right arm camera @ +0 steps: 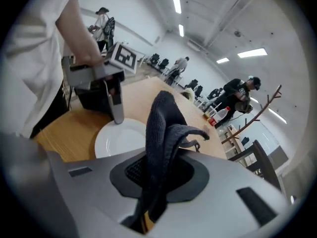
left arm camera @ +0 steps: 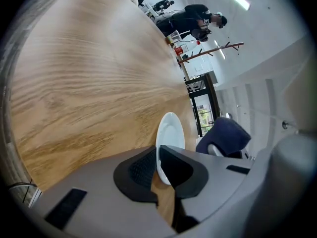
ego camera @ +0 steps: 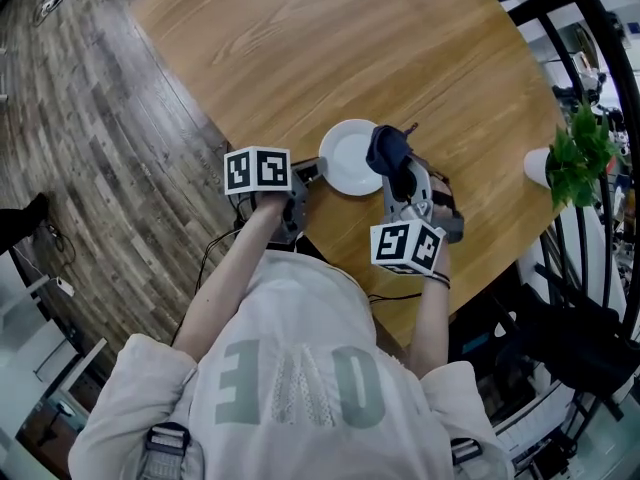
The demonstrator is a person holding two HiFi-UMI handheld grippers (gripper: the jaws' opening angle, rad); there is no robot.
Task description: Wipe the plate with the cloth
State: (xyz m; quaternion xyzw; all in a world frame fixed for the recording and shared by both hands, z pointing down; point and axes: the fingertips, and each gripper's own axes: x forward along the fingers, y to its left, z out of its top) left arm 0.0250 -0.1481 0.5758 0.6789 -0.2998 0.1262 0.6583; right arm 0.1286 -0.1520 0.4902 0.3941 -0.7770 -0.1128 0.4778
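A white plate (ego camera: 347, 156) lies on the round wooden table (ego camera: 300, 48) near its front edge. My left gripper (ego camera: 312, 172) is shut on the plate's near-left rim; in the left gripper view the rim (left arm camera: 170, 130) runs in between the black pads (left arm camera: 143, 168). My right gripper (ego camera: 398, 175) is shut on a dark blue cloth (ego camera: 388, 150) and holds it over the plate's right edge. In the right gripper view the cloth (right arm camera: 162, 128) stands up from the jaws, with the plate (right arm camera: 121, 139) beyond it and the left gripper's finger (right arm camera: 117, 108) on the rim.
A green plant in a white pot (ego camera: 568, 158) stands at the table's right edge. Black metal furniture (ego camera: 580, 28) crowds the right side, and plank flooring (ego camera: 90, 148) lies to the left. People stand far off (left arm camera: 198, 19), and bottles (right arm camera: 218, 115) sit on the table's far side.
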